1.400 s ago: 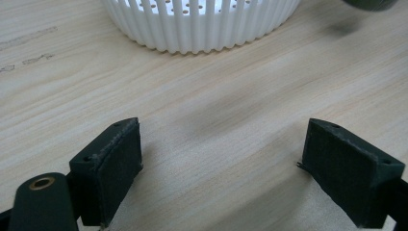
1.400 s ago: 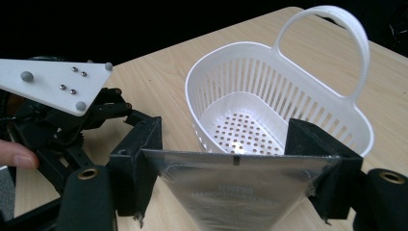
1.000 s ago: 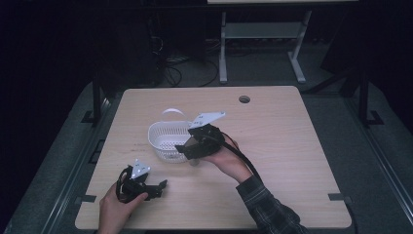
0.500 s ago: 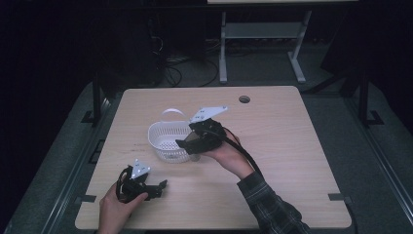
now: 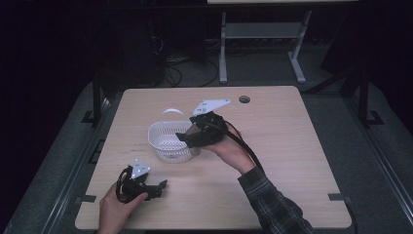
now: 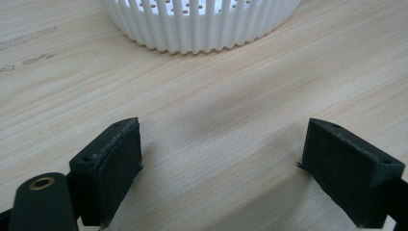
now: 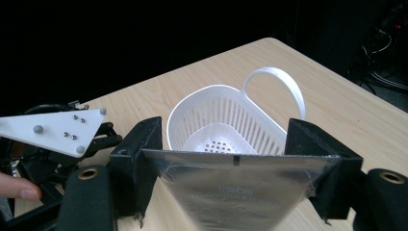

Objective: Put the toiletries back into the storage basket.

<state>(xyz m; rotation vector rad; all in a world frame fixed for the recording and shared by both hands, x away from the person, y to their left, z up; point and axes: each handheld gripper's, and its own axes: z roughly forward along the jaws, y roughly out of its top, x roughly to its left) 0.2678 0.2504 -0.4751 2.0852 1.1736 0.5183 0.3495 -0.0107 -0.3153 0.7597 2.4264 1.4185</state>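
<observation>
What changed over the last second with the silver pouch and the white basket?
The right gripper, shut on the silver pouch, tipped slightly at the white basket's rim. The basket itself and the left gripper, open on the table, stayed put.

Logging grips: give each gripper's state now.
Left gripper: open, empty.
Right gripper: shut on silver pouch, by the basket.

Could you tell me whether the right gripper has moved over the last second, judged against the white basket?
Yes, slightly. The right gripper, shut on a silver pouch, has shifted up the high view, toward the table's far edge, along the white basket's right rim.
</observation>
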